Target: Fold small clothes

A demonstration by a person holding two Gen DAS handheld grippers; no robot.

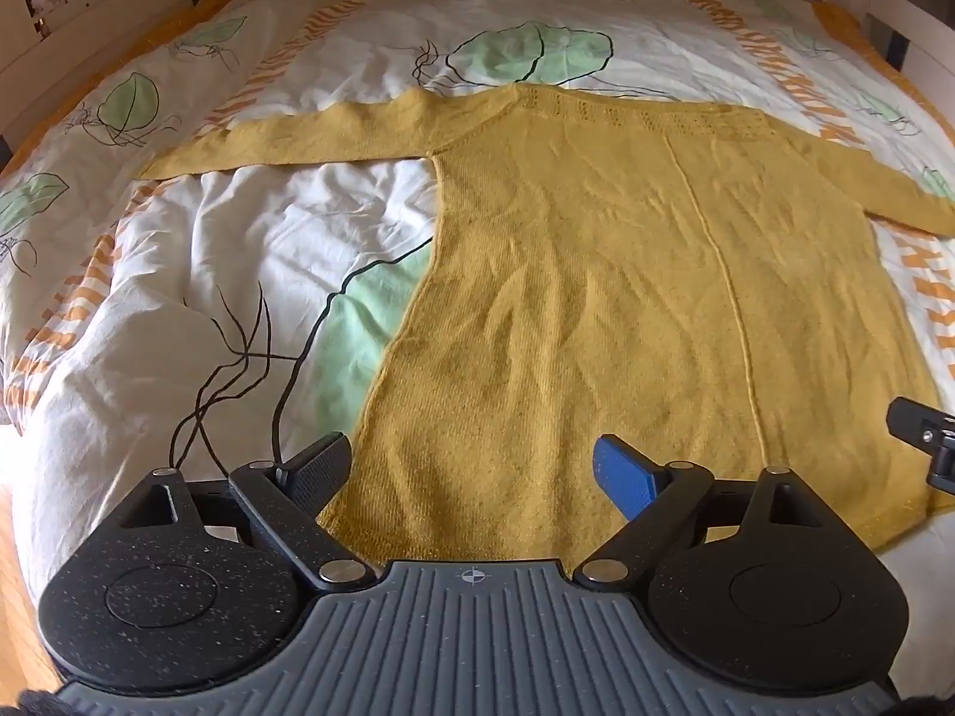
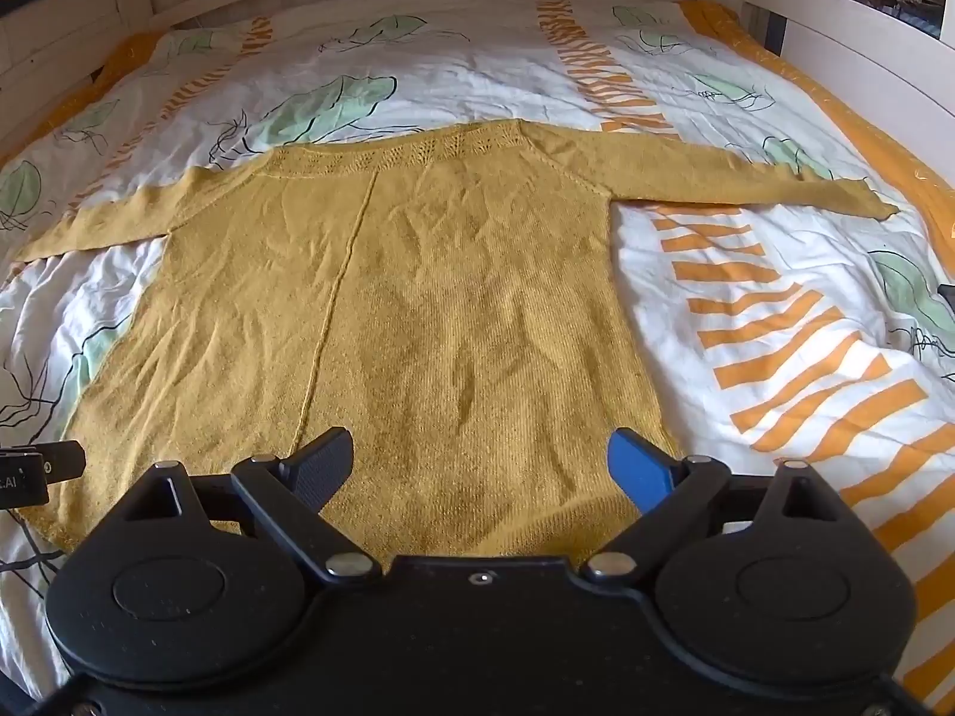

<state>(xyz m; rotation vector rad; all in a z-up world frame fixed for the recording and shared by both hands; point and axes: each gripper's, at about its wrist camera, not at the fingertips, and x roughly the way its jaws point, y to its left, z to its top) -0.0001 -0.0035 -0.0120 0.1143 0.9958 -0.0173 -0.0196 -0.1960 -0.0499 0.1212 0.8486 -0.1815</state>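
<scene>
A mustard yellow knit sweater (image 1: 597, 298) lies flat on the bed, hem toward me, both sleeves spread out sideways. It also shows in the right wrist view (image 2: 430, 310). My left gripper (image 1: 471, 471) is open and empty, just above the sweater's hem near its left corner. My right gripper (image 2: 480, 468) is open and empty, above the hem near its right corner. The right gripper's tip shows at the right edge of the left wrist view (image 1: 922, 435); the left gripper's tip shows at the left edge of the right wrist view (image 2: 36, 468).
The sweater lies on a white duvet (image 1: 227, 250) with green leaves and orange stripes, also in the right wrist view (image 2: 776, 310). A white bed frame (image 2: 865, 42) runs along the far end and sides. Wood floor (image 1: 12, 567) shows at lower left.
</scene>
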